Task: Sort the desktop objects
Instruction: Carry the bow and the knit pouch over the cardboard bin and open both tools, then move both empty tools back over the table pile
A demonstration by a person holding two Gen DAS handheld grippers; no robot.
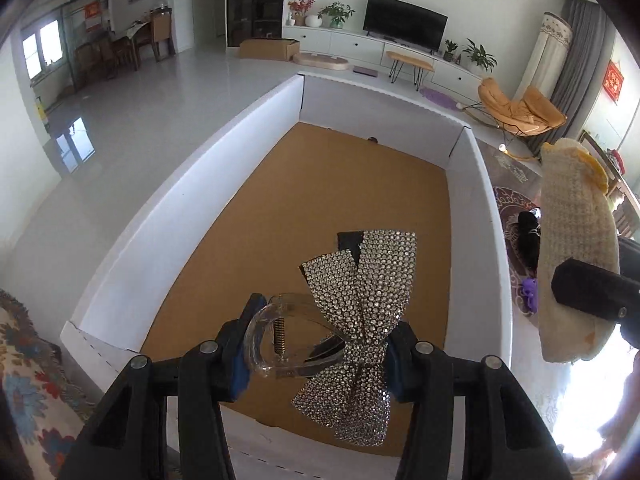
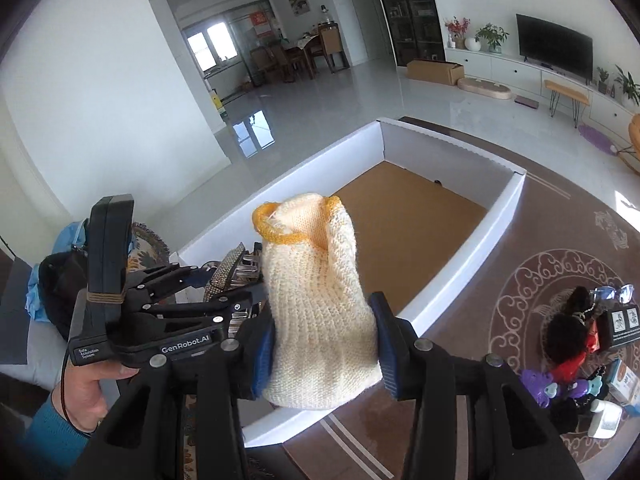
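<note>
L tool (image 1: 316,356) pinches rhinestone bow hair clip (image 1: 352,320), held above white box (image 1: 192,200). R tool (image 2: 324,348) pinches knit glove (image 2: 316,300), also over box, near corner.

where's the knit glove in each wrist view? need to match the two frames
Left wrist view: the knit glove hangs at the right edge, outside the white box's right wall, pinched in the right gripper.
Right wrist view: the glove fills the lower centre, clamped between the blue pads, yellow cuff pointing away.
Shared landmark: the white box with a brown cardboard floor; the television also shows in both.
</note>
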